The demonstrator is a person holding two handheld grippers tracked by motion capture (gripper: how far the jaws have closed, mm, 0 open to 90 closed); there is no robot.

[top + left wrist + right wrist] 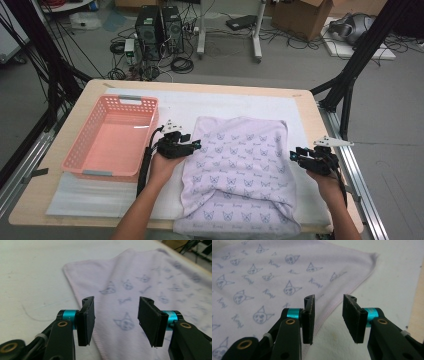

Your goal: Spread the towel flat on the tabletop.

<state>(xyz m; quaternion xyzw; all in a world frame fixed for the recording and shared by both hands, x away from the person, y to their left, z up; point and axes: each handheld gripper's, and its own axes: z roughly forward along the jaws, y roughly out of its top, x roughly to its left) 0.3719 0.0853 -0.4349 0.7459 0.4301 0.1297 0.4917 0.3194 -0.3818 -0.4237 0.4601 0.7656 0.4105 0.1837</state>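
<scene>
- My left gripper (196, 145) hangs with jaws apart and nothing between them, just over the left edge of the lilac printed towel (240, 170).
- My right gripper (296, 155) also stands open and empty, at the towel's right edge; its hem runs beneath the left finger (308, 320).
- Beyond the left fingers, to their left, sits the pink basket (87, 145).
</scene>
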